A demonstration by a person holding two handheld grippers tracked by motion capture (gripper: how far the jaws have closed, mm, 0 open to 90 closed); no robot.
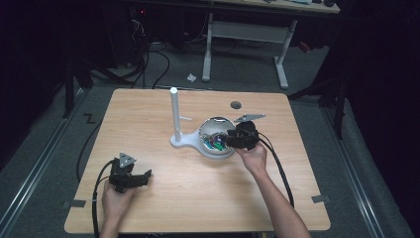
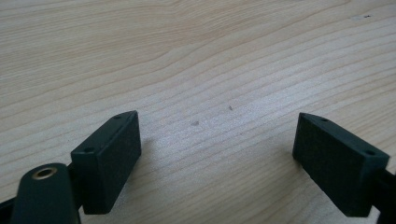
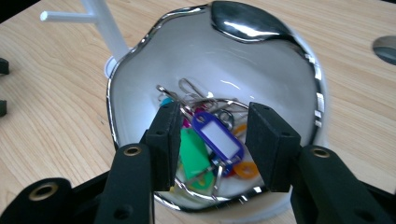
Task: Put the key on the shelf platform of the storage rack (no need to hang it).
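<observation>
A shiny silver bowl (image 1: 210,125) (image 3: 140,74) sits on the white base of a stand near the table's middle. Inside it lie several key tags on metal rings: a blue tag (image 3: 217,136), a green tag (image 3: 193,152) and an orange tag (image 3: 246,169). My right gripper (image 1: 232,140) (image 3: 213,139) hovers over the bowl's right side with its jaws apart. The blue tag lies between the pads, and neither pad presses on it. My left gripper (image 1: 144,177) (image 2: 217,156) rests low at the table's front left, open over bare wood.
A white stand with an upright post (image 1: 174,112) (image 3: 105,23) and a short side peg rises just left of the bowl. A round cable hole (image 1: 236,104) (image 3: 385,48) lies behind the bowl. A white-legged desk (image 1: 245,34) stands beyond the table.
</observation>
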